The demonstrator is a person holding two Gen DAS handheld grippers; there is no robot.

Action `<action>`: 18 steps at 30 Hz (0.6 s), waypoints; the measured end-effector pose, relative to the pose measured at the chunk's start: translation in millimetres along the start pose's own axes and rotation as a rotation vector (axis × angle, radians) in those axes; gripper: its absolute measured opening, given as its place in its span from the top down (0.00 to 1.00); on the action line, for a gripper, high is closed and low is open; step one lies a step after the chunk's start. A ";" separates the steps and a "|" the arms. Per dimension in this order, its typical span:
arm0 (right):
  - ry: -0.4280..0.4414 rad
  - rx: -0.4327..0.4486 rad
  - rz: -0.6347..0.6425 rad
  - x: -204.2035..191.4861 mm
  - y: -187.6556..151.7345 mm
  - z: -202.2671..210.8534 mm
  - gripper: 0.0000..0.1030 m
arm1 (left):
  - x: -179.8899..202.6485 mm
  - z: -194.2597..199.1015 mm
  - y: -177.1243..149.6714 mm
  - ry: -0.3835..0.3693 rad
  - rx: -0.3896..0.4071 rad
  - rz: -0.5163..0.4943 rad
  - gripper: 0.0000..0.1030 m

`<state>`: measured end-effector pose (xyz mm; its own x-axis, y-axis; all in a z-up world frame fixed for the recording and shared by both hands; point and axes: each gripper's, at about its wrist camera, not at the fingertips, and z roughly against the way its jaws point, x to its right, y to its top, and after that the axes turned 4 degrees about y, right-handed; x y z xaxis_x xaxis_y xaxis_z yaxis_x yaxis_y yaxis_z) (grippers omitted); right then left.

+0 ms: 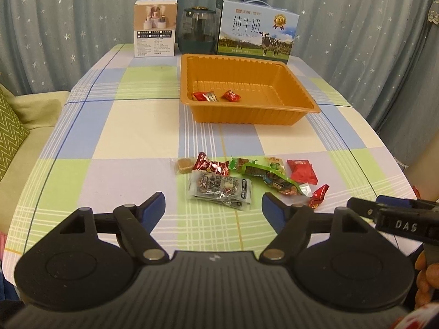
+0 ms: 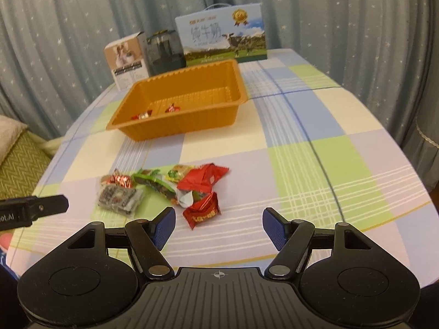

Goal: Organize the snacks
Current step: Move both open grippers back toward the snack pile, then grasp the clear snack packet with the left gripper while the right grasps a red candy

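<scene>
An orange plastic tray point(image 1: 247, 113) point(image 2: 175, 128) stands at the far middle of the table and holds two small red snacks point(image 1: 216, 96) point(image 2: 156, 111). A pile of several wrapped snacks point(image 1: 244, 179) point(image 2: 164, 189) lies on the tablecloth nearer to me. My left gripper point(image 1: 214, 208) is open and empty just in front of a grey packet point(image 1: 219, 189). My right gripper point(image 2: 219, 224) is open and empty, just right of a red packet point(image 2: 203, 209). Each gripper's tip shows in the other's view, the right one point(image 1: 384, 211) and the left one point(image 2: 35, 209).
A small white box point(image 1: 155, 28), a dark glass jar point(image 1: 196, 31) and a blue milk carton point(image 1: 256, 31) stand along the table's far edge. Curtains hang behind. A green-patterned sofa point(image 1: 16, 126) is at the left.
</scene>
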<state>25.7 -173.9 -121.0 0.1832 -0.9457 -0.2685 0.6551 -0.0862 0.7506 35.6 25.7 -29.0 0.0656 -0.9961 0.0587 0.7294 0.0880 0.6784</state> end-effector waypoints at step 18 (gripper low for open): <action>0.044 -0.063 0.292 -12.1 -10.6 -69.8 0.32 | 0.7 -42.2 -1.0 0.002 -0.060 0.006 0.23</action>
<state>67.7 -139.7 -167.8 0.4012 -0.9130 -0.0737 0.6143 0.2085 0.7610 63.7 25.0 -60.5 0.0710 -0.9956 0.0613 0.7684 0.0938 0.6331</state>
